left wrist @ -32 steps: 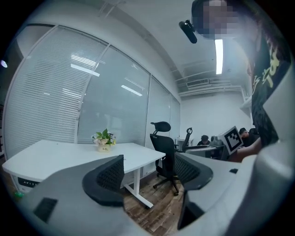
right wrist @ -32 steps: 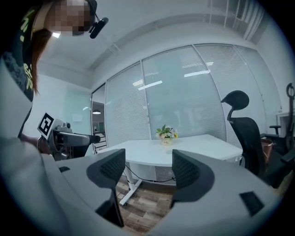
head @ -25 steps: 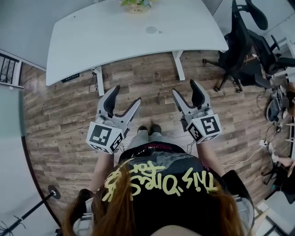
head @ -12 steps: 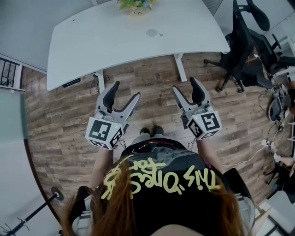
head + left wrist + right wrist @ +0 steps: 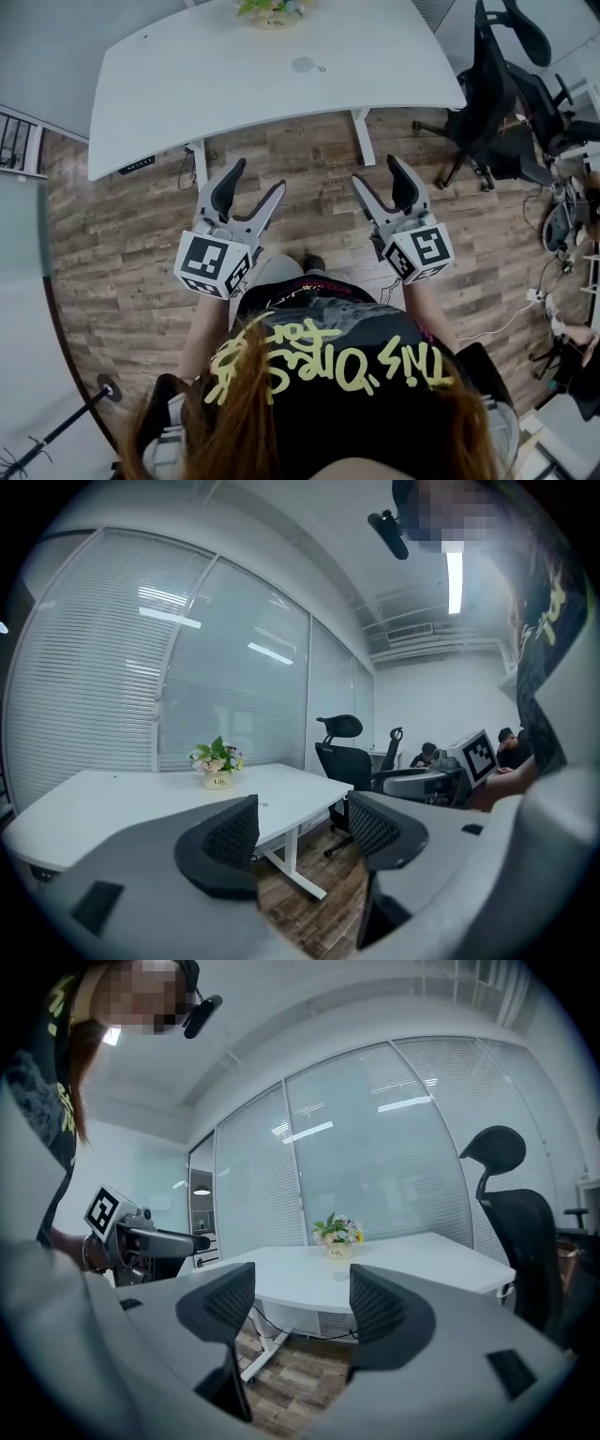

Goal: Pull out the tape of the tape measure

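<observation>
A small round grey object (image 5: 302, 64), perhaps the tape measure, lies on the white table (image 5: 187, 84) toward its far side; it also shows as a grey disc (image 5: 341, 1276) in the right gripper view. It is too small to identify for sure. My left gripper (image 5: 257, 178) and right gripper (image 5: 376, 174) hang side by side over the wooden floor, just short of the table's near edge. Both are open and empty. The left gripper's (image 5: 302, 827) jaws have just been closing a little with nothing between them. The right gripper's (image 5: 300, 1302) jaws stand wide apart.
A flower pot (image 5: 272, 9) stands at the table's far edge. Black office chairs (image 5: 497, 84) crowd the right side, with cables (image 5: 525, 300) on the floor beyond. A stand's foot (image 5: 103, 386) sits at lower left. People (image 5: 427, 754) sit at desks far off.
Both grippers have moved a little forward toward the table's near edge. The left gripper's jaws look slightly narrower. Nothing has been picked up.
</observation>
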Demonstrator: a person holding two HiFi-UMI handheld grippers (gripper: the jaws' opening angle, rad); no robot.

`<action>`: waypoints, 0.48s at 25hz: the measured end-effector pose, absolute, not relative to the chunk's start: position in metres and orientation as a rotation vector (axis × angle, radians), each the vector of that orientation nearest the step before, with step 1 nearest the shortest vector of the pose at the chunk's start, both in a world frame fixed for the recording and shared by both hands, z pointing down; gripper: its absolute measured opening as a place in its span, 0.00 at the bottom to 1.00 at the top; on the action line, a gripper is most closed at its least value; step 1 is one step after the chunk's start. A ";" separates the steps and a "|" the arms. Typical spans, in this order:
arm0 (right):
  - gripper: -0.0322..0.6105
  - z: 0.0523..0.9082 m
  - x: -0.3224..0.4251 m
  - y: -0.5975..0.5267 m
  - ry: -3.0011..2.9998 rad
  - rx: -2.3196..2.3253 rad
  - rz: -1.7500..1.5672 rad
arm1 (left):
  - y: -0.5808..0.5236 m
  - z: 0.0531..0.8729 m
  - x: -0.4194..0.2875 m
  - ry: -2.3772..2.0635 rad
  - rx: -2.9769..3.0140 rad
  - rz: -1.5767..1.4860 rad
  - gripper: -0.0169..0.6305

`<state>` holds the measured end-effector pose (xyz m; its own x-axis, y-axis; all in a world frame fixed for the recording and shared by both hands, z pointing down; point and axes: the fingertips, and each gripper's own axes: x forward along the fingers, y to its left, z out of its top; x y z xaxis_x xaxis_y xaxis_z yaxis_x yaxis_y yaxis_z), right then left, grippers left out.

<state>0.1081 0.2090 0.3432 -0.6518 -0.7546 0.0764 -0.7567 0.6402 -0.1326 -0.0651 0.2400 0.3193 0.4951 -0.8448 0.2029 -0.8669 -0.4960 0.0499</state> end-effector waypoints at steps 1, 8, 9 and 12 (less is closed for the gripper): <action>0.52 0.346 0.109 0.209 -2.828 1.292 0.243 | 0.240 0.322 -0.063 -1.490 2.582 0.230 0.48; 0.52 0.363 0.105 0.196 -2.817 1.224 0.280 | 0.224 0.332 -0.066 -1.493 2.564 0.234 0.48; 0.52 0.364 0.102 0.191 -2.819 1.210 0.274 | 0.219 0.331 -0.068 -1.500 2.565 0.226 0.48; 0.52 0.364 0.088 0.177 -2.826 1.171 0.260 | 0.203 0.334 -0.073 -1.501 2.571 0.218 0.48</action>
